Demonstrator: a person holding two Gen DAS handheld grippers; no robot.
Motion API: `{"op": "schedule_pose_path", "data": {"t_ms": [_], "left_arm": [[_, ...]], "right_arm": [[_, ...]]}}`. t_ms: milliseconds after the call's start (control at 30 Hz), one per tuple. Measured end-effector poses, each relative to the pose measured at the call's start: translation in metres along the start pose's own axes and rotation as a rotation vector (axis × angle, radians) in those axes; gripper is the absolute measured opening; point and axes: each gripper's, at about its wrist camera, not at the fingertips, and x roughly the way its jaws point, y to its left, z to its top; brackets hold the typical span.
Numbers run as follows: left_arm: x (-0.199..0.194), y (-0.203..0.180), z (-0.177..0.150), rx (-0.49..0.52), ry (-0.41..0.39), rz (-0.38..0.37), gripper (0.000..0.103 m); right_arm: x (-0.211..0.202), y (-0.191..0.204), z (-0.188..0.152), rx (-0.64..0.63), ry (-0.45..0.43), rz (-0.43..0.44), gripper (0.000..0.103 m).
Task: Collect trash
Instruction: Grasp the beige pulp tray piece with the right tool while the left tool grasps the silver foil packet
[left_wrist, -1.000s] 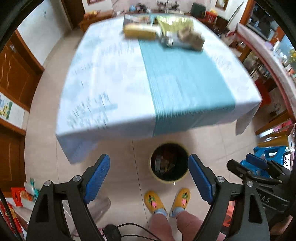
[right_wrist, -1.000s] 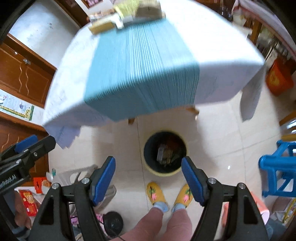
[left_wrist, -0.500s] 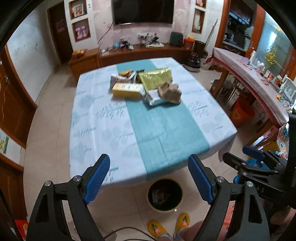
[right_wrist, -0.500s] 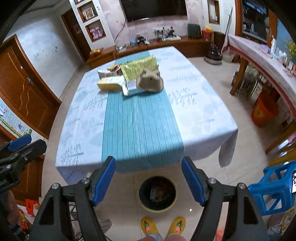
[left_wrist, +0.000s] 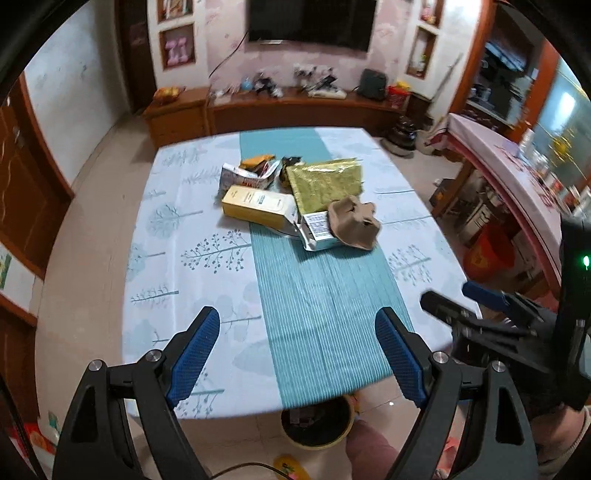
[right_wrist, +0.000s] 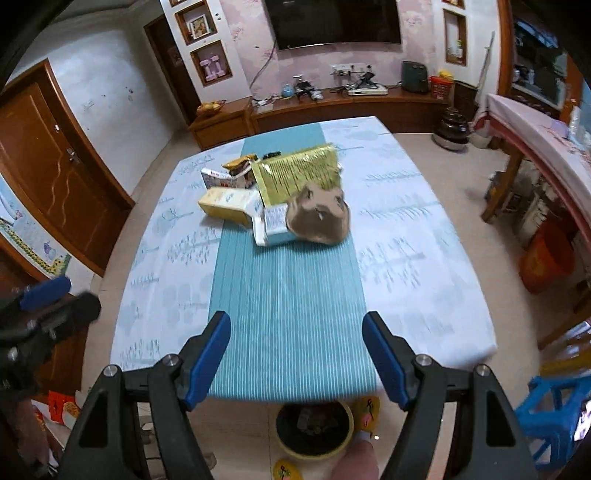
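the table (left_wrist: 192, 236) fills most of what i see, white tree-print cloth with a teal runner (left_wrist: 325, 302) going straight away from me down the middle. under the near edge sits the bin (right_wrist: 314, 430), dark inside with some scraps already in it, right by my feet.

the trash is all in one heap at the far half of the runner, dead ahead of both grippers and well apart from them. nearest is the crumpled brown paper piece (right_wrist: 318, 218), lying on a small white pack (right_wrist: 273, 226); left of that the yellow carton (left_wrist: 258, 206), then the gold foil bag (left_wrist: 325, 181) behind, and small wrappers (left_wrist: 248, 176) at the back.

my left gripper (left_wrist: 297, 354) and right gripper (right_wrist: 297, 358) both have jaws spread wide, holding nothing, hovering over the near table edge.

the brown piece looks slightly right of centre, so i judge the right hand closer to it. the carton's long axis runs left to right, slightly angled, open end pointing toward the white pack; i'd judge the left hand better placed for that, closing across its short width.
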Motion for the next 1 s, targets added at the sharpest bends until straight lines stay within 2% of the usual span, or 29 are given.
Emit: {"op": "schedule_pose_path", "data": {"t_ms": [100, 300, 467, 700, 767, 900, 1000], "left_arm": [[0.037, 0.005, 0.018, -0.057, 0.08, 0.036, 0.085], [0.09, 0.005, 0.047, -0.168, 0.154, 0.138, 0.085], [0.112, -0.001, 0.059, -0.21, 0.198, 0.205, 0.085], [0.13, -0.014, 0.075, -0.177, 0.223, 0.294, 0.085], [0.135, -0.016, 0.078, -0.16, 0.23, 0.305, 0.085], [0.155, -0.029, 0.088, -0.095, 0.258, 0.301, 0.085], [0.173, -0.043, 0.095, -0.013, 0.285, 0.288, 0.085]], "right_arm": [[0.037, -0.012, 0.034, -0.003, 0.038, 0.061, 0.074], [0.117, -0.033, 0.094, 0.006, 0.156, 0.138, 0.074], [0.185, -0.046, 0.127, 0.027, 0.259, 0.169, 0.074], [0.236, -0.052, 0.137, 0.026, 0.334, 0.165, 0.075], [0.244, -0.056, 0.134, 0.013, 0.358, 0.156, 0.072], [0.235, -0.064, 0.129, -0.024, 0.337, 0.207, 0.067], [0.232, -0.083, 0.126, 0.004, 0.372, 0.245, 0.067]]}}
